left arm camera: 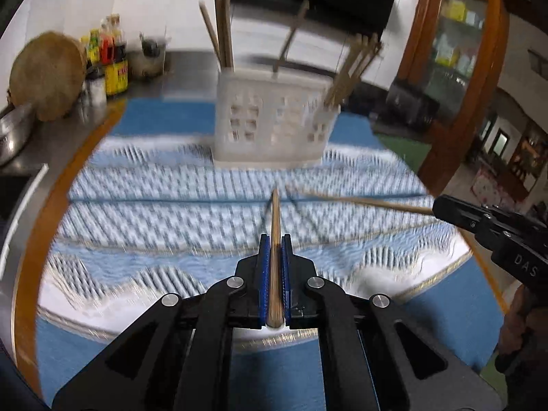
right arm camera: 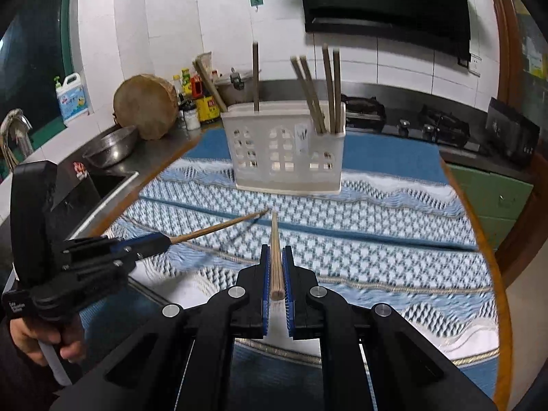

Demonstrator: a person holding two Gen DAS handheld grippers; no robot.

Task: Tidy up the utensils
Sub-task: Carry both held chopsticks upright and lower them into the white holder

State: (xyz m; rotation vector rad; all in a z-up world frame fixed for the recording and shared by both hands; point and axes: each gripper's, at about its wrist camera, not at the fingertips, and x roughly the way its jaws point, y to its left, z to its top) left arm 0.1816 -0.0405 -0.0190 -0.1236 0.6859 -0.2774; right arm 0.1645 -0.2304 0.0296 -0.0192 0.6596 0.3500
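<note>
**Gripping a chopstick in each tool before the holder**

Pinching one slim tan wooden chopstick (left arm camera: 274, 239) between its blue-padded fingers, the left tool (left arm camera: 274, 245) fills the lower centre of the left wrist view, its jaws pressed against the stick, which points toward the middle of the frame. The right tool (right arm camera: 276, 257) does the same in the right wrist view, clamped on a second tan wooden chopstick (right arm camera: 275, 250) whose butt end sits partway down the pads.

Each tool also shows in the other's camera: the right tool enters at the right edge of the left view with its stick reaching toward centre, while the left tool appears at lower left of the right view, held by a bare hand (right arm camera: 37, 339). The two stick tips lie close together, just apart, above the blue-and-white patterned woven cloth (right arm camera: 376, 233) covering the round wood-rimmed counter (right arm camera: 493, 274).

Behind them, at upper centre of both views, stands a white perforated plastic utensil holder (right arm camera: 284, 150) on the cloth, with several brown chopsticks (right arm camera: 328, 89) upright or leaning in its compartments. Farther left sit a round wooden chopping block (right arm camera: 145, 104), sauce bottles (right arm camera: 205, 99) and a steel bowl (right arm camera: 109, 150); a black range hood (right arm camera: 387, 0) hangs at upper right. The left view is motion-blurred.
</note>
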